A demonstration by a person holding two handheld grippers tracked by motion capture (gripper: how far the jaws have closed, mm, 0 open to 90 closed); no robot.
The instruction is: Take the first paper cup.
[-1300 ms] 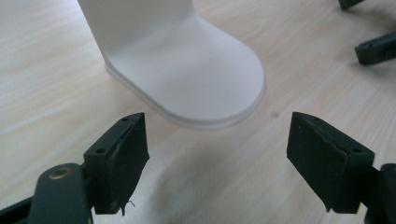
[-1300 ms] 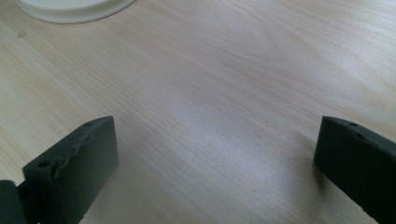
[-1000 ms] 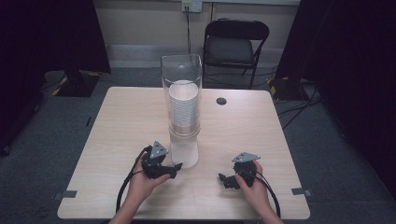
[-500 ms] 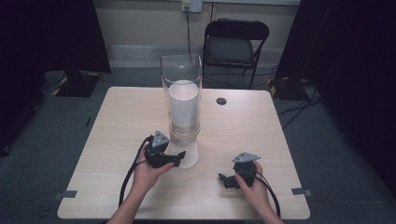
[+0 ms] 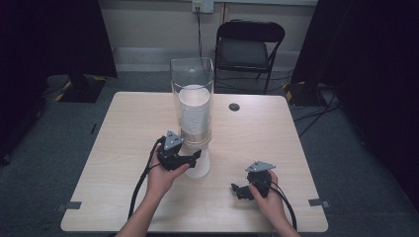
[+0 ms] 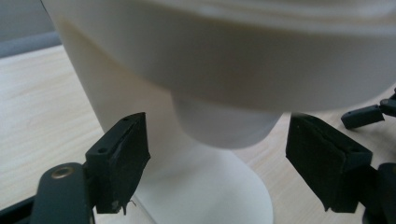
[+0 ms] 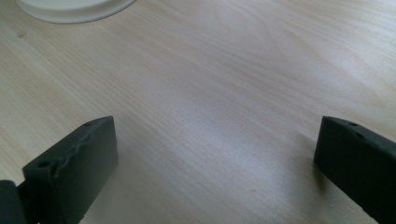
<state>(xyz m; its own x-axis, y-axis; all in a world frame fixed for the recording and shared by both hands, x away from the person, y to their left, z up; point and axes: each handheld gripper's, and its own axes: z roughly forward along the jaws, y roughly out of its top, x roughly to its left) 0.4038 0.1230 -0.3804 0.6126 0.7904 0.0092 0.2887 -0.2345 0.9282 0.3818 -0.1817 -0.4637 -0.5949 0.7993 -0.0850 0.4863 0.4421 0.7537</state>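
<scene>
I hold my left tongs (image 5: 196, 155) up at the tall clear plastic cup holder (image 5: 192, 84); they sit low by its white round foot (image 5: 198, 169), on the pale wooden table (image 5: 123, 133); their two black pads (image 6: 122, 158) stand wide apart, one on each side of the bottom white paper cup (image 6: 224, 123), and they do not touch it; that cup pokes down out of the tube just in front of the tongs, right between the pads; above it I see the stack of white paper cups (image 5: 193, 111) inside the clear tube; my left hand (image 5: 163, 175) grips the tongs from behind, and a black cable (image 5: 140, 185) runs back from them toward me.

My right tongs (image 5: 237, 189) rest low on the table, well apart from the cup holder and off to its right side; my right hand (image 5: 264, 195) holds them; the grey three-cornered plate (image 5: 260, 166) sits on top; their jaws are wide apart too, with bare wood between them; in the right gripper view a bit of the white foot shows far ahead of these tongs.

Past both tongs, on the far side of the table, there is a small dark round thing (image 5: 234, 106); I cannot tell what it is; behind the table stands a black folding chair (image 5: 249, 47).
</scene>
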